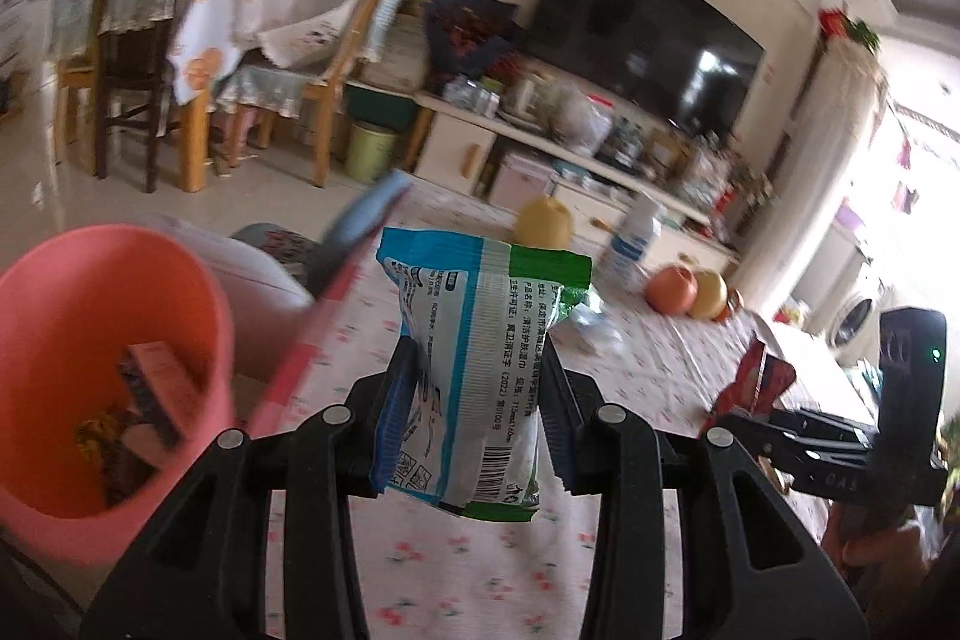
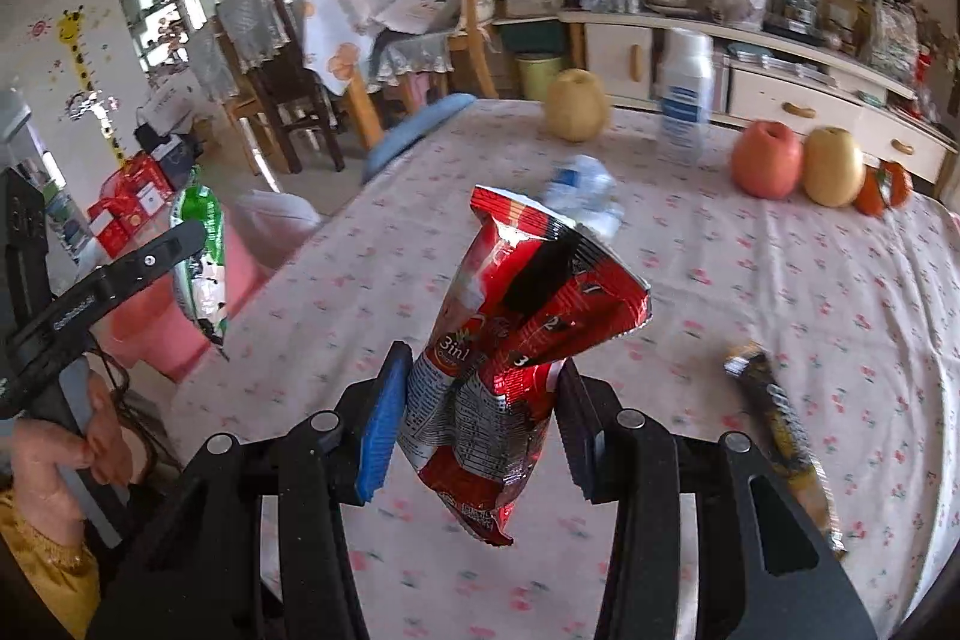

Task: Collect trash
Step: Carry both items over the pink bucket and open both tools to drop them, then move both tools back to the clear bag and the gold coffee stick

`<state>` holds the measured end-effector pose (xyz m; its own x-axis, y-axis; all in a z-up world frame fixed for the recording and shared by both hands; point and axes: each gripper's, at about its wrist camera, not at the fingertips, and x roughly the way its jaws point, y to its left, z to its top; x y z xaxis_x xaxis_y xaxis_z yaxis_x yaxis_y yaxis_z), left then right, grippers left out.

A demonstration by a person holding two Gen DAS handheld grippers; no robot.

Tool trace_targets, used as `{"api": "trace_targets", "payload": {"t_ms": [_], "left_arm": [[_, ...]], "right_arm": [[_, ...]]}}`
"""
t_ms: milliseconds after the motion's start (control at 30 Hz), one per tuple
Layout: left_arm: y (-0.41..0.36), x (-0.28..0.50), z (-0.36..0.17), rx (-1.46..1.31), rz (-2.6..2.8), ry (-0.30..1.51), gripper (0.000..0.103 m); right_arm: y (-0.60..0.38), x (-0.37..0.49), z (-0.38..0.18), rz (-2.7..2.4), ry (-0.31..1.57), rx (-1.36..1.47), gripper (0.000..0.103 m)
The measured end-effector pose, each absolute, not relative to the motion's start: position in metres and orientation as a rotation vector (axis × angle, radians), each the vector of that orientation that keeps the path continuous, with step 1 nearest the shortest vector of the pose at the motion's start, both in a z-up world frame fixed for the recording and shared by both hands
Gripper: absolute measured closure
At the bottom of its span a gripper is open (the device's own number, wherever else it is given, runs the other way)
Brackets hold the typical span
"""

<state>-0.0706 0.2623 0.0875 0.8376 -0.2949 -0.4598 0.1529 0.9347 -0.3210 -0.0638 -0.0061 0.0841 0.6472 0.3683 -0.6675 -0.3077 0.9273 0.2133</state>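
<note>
While both grippers carry trash, the drop turns on where the pink bin [image 1: 90, 376] lies from each of them. Seen from the left wrist, the left gripper [image 1: 474, 388] has its two fingers clamped on a blue, white and green wipes pack [image 1: 474, 370], which stands with its long axis upright between the pads, its top edge toward the centre of the frame. The bin sits at the lower left of that frame, its open mouth just beside the left finger, with a small box and some wrappers already inside. From there the bin lies to the left of the fingers and somewhat below them, so I judge that a short sideways move would put the pack over the mouth.

Seen from the right wrist, the right gripper [image 2: 480, 400] is closed on a crumpled red sachet [image 2: 510, 340], long axis upright and leaning a little to the right. The bin [image 2: 150, 322] shows at the left edge of that frame, partly hidden behind the left gripper [image 2: 198, 250] and its pack, well apart from the right fingers. So the left hand is the nearer one and blocks the straight way for the right.

Still on the flowered table [image 2: 780, 310] lie a dark and yellow stick wrapper [image 2: 774, 430], lower right, near the right finger, and a crumpled white and blue piece [image 2: 585, 196], upper centre.
</note>
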Motion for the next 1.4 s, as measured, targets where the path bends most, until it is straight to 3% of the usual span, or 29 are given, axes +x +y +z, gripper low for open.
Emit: {"api": "trace_targets", "payload": {"t_ms": [667,967,1033,1100,1133,1200,1400], "left_arm": [[0.404,-0.070,0.080,-0.548,0.118,0.454,0.062],[0.443,-0.062,0.058,-0.678,0.216,0.511,0.061],[0.449,-0.061,0.055,-0.692,0.244,0.528,0.053],[0.451,-0.062,0.056,-0.690,0.261,0.516,0.041],[0.450,-0.062,0.057,-0.681,0.268,0.512,0.039],[0.446,-0.061,0.059,-0.651,0.283,0.513,0.030],[0.434,-0.062,0.063,-0.601,0.275,0.477,0.019]], "right_arm": [[0.224,-0.028,0.127,0.726,0.700,-0.063,0.056],[0.291,-0.003,0.105,0.783,0.746,-0.062,0.053],[0.294,0.003,0.100,0.798,0.757,-0.026,0.040],[0.292,0.003,0.099,0.776,0.740,-0.012,0.018],[0.287,0.001,0.100,0.749,0.725,-0.009,0.015],[0.275,-0.001,0.100,0.726,0.714,0.005,0.013],[0.225,-0.010,0.097,0.618,0.704,0.030,0.010]]}}
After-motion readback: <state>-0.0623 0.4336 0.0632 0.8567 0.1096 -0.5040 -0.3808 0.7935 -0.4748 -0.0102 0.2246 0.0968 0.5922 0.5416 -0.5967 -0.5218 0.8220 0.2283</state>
